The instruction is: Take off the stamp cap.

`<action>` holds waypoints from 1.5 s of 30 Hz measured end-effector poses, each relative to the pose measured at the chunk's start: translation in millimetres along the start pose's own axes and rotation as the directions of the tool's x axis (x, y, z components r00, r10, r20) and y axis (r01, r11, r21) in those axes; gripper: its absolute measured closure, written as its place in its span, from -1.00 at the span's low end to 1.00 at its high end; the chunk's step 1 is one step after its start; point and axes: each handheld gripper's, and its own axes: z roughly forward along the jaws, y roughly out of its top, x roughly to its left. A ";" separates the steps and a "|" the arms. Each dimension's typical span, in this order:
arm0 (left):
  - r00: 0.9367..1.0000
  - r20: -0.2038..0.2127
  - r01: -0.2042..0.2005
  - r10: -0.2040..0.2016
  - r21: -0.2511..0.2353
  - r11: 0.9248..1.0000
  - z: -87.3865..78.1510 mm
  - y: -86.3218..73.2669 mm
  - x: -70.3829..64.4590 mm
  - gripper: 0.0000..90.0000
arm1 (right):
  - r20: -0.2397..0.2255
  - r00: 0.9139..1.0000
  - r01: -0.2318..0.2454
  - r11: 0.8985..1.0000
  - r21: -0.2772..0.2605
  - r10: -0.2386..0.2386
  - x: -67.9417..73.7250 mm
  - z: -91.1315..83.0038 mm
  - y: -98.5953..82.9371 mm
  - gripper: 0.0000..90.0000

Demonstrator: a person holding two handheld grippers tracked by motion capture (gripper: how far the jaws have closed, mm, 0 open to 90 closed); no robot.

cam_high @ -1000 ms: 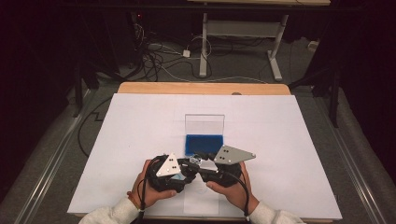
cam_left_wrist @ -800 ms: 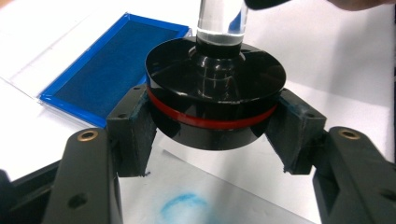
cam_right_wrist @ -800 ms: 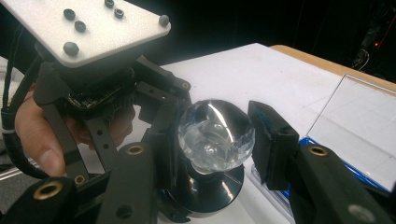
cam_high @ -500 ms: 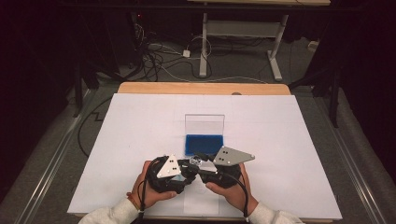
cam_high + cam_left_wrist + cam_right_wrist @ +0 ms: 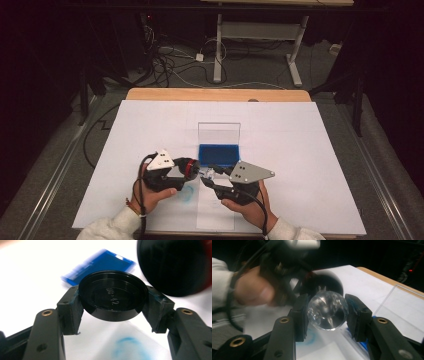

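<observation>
Since a second ago, our two grippers have drawn slightly apart above the white table sheet (image 5: 310,150). Our left gripper (image 5: 112,315) clamps a round black plastic cap (image 5: 112,296), its embossed marking too faint to read with certainty. Our right gripper (image 5: 327,312) grips a clear glass lens-like piece (image 5: 327,310). We judge the cap already separated; stowing in the blue-lined clear case (image 5: 218,152) just beyond appears left. A blue smudge (image 5: 186,195) marks the sheet.

left claw (image 5: 194,169) clamped, right claw (image 5: 210,175) clamped
</observation>
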 end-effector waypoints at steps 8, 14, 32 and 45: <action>0.995 -0.076 -0.069 0.071 0.026 0.997 -7.7 -4.8 3.9 -0.18 | 0.073 0.997 -0.027 1.000 -0.012 0.028 -15.6 -13.4 5.1 0.26; 0.990 -0.104 -0.092 0.096 0.037 0.995 -17.8 -9.7 7.1 -0.18 | 0.082 0.996 -0.024 1.000 0.000 0.024 -19.7 -21.8 6.8 0.26; 0.987 -0.102 -0.117 0.126 0.093 0.989 -38.5 -38.8 3.1 -0.18 | 0.137 0.990 -0.023 0.999 0.039 0.018 -37.2 -53.6 2.6 0.26; 0.989 -0.094 -0.108 0.118 0.100 0.989 -50.0 -54.1 3.4 -0.18 | 0.176 0.984 -0.038 0.997 0.061 0.027 -49.7 -61.5 0.2 0.26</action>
